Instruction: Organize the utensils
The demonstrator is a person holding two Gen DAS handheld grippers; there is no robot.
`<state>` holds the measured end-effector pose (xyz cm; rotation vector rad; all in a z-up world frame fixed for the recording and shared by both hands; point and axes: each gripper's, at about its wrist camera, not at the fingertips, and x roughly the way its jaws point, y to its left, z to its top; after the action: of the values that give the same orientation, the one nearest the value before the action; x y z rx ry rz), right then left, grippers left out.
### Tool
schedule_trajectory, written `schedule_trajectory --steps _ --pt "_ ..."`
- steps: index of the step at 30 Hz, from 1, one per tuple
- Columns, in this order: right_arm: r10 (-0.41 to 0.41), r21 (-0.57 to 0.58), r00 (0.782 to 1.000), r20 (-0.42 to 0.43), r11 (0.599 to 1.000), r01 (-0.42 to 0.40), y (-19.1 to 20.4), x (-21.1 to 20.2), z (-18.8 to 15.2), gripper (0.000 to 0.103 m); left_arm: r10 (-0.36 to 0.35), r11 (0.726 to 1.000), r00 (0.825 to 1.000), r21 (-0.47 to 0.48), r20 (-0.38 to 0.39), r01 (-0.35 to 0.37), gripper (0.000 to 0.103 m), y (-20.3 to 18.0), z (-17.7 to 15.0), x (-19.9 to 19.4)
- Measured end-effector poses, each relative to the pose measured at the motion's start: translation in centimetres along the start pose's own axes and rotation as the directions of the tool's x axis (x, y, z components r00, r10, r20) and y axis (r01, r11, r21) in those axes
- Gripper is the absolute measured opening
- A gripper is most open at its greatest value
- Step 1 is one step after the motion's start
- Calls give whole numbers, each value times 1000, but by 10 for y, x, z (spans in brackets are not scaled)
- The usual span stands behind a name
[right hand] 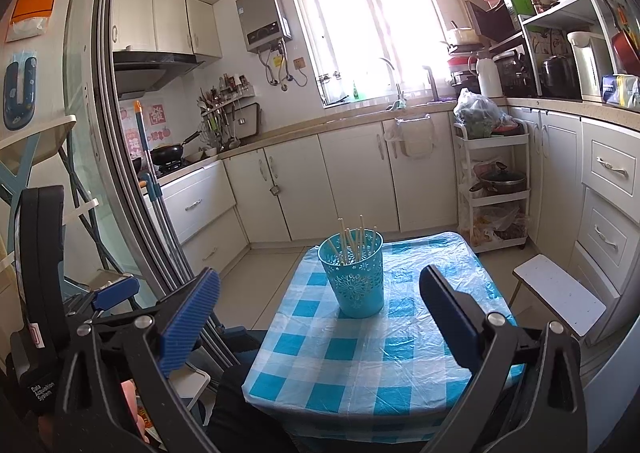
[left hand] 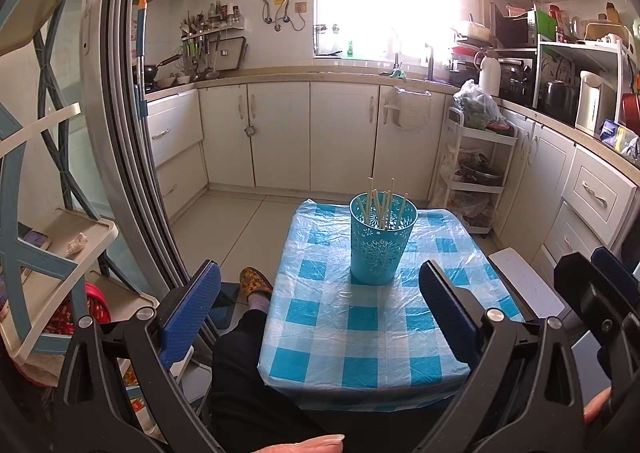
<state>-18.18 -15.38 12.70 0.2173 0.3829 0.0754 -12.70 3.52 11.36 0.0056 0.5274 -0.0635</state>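
A teal perforated cup (left hand: 382, 239) stands upright on a small table with a blue-and-white checked cover (left hand: 320, 337). Several pale wooden chopsticks (left hand: 384, 203) stand inside it. The cup also shows in the right wrist view (right hand: 354, 273), with the chopsticks (right hand: 352, 241) and the table (right hand: 360, 369). My left gripper (left hand: 320, 285) is open and empty, held back from the cup above the near half of the table. My right gripper (right hand: 320, 297) is open and empty, also short of the cup. The right gripper shows at the right edge of the left wrist view (left hand: 600, 293).
A sliding glass door frame (left hand: 120, 133) runs along the left. White kitchen cabinets (left hand: 280, 133) line the back and right. A white trolley (left hand: 476, 177) stands beyond the table. A white stool (right hand: 560, 293) sits right of the table. The person's leg and slipper (left hand: 256, 285) are left of it.
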Motion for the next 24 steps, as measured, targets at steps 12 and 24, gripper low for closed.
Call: schedule_trajectory --steps 12,24 --pt "2 -2 1000 -3 1000 -2 -2 0 0 96 1 1000 1000 2 -2 -1 96 3 -2 1" --pt "3 -2 1000 -4 1000 -3 -3 0 0 96 0 1000 1000 3 -2 0 96 2 -1 0"
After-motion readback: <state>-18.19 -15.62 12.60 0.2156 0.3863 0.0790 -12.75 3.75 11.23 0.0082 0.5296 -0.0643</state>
